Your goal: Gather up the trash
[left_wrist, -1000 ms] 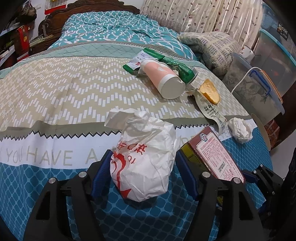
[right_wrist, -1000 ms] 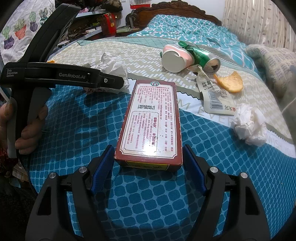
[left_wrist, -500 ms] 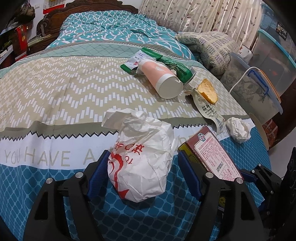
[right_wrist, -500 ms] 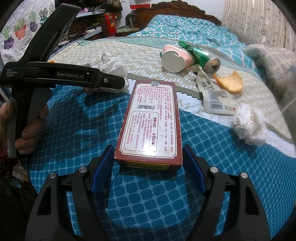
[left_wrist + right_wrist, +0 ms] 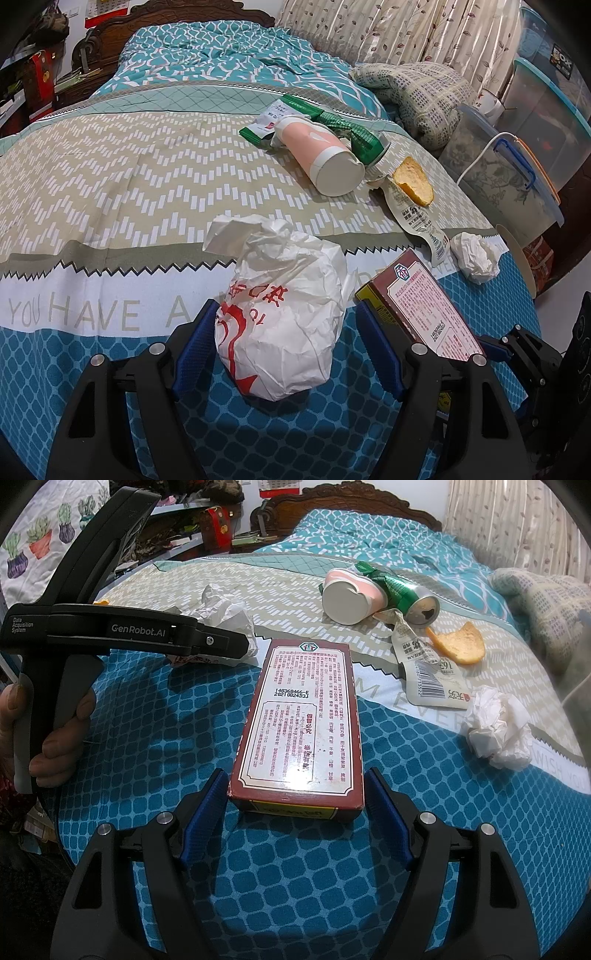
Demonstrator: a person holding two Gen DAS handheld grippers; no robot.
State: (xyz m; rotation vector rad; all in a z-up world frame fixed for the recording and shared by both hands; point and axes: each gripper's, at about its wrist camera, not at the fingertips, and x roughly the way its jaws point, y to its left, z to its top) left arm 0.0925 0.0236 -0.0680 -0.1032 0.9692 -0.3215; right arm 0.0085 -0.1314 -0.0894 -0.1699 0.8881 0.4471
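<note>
The left gripper (image 5: 284, 332) is spread apart, its jaws having just been opening; a crumpled white paper bag with red print (image 5: 280, 328) is seen between them on the blue patterned bedspread (image 5: 55, 369), seemingly untouched. The right gripper (image 5: 295, 801) is likewise apart around a maroon rectangular cardboard box (image 5: 303, 723), narrow gaps showing either side.

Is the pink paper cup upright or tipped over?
Tipped over: the pink paper cup lies on its side on the bedspread, white end facing the cameras, against the green can.
</note>
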